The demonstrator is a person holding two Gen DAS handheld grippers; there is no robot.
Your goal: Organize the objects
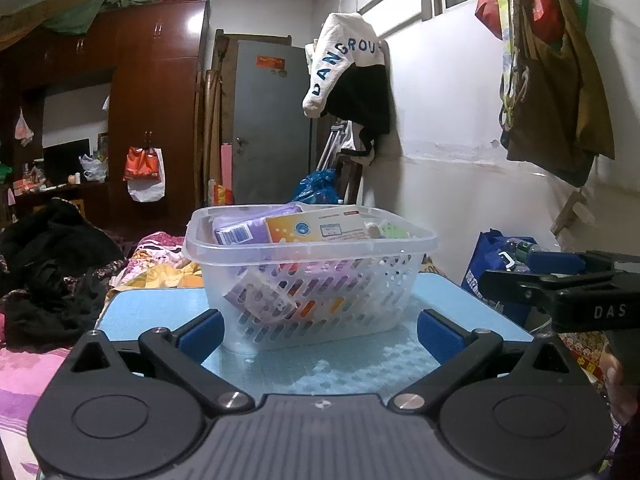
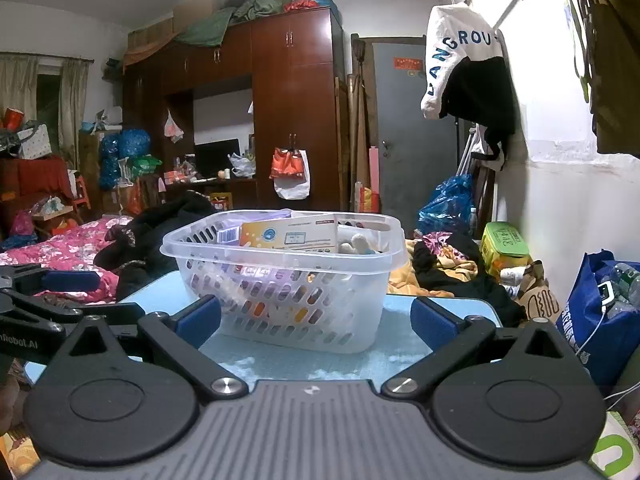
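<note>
A clear perforated plastic basket (image 1: pixel 384 304) stands on a small light-blue table (image 1: pixel 152 304). It holds several items: a purple pack (image 1: pixel 240 230), an orange-and-white box (image 1: pixel 316 227) and smaller packets. My left gripper (image 1: pixel 320 334) is open and empty, just in front of the basket. My right gripper (image 2: pixel 316 322) is open and empty, also in front of the basket (image 2: pixel 352 320) on the table (image 2: pixel 440 304). The right gripper shows at the right edge of the left wrist view (image 1: pixel 560 284); the left gripper shows at the left edge of the right wrist view (image 2: pixel 44 292).
A bed with a pink floral cover (image 2: pixel 60 252) and dark clothes (image 2: pixel 160 224) lies left. A blue bag (image 2: pixel 600 316) and a green box (image 2: pixel 504 242) sit right of the table. A wardrobe (image 2: pixel 296 100) and grey door (image 2: pixel 412 128) stand behind.
</note>
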